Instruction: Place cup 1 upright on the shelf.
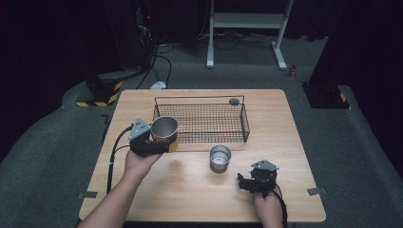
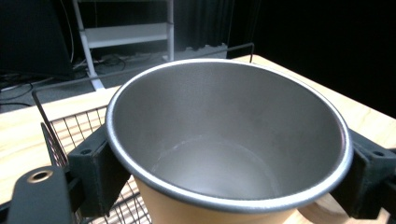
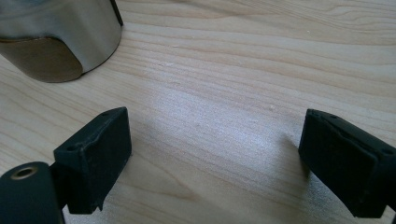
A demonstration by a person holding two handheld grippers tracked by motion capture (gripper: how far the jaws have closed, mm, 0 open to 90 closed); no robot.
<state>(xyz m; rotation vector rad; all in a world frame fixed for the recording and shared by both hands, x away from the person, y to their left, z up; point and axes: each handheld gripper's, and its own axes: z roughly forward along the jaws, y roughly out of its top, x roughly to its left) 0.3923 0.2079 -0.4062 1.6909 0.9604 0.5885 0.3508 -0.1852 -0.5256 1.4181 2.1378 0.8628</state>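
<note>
— Starting nearest us: the right gripper [image 1: 250,182] rests low at the front of the table [image 1: 190,199], jaws spread wide with only bare wood between them. Do we need it yet?

— Not for this step. It sits just beside the small steel cup [image 1: 220,157], which stands upright and apart from the jaws. We leave it parked so nothing gets knocked.

— And the left gripper [image 1: 159,142]?

— Clamped on the large cup [image 1: 165,133], steel inside with a tan outer wall. In the left gripper view the two pads [image 2: 95,170] press against opposite sides just under the rim. The cup looks lifted off the table, mouth up, tilted slightly towards us.

— So where are we taking it?

— Into the wire basket [image 1: 244,124], we judge; the cup hangs at the basket's near left corner, right over its front edge.

— Then how do we do it well?

— We keep the cup above the front wire until the base has passed it, hold the grip firm, level it, then lower onto the mesh before we let go. A grey disc [image 1: 234,101] sits at the far rim; we set down well short of it.
</note>
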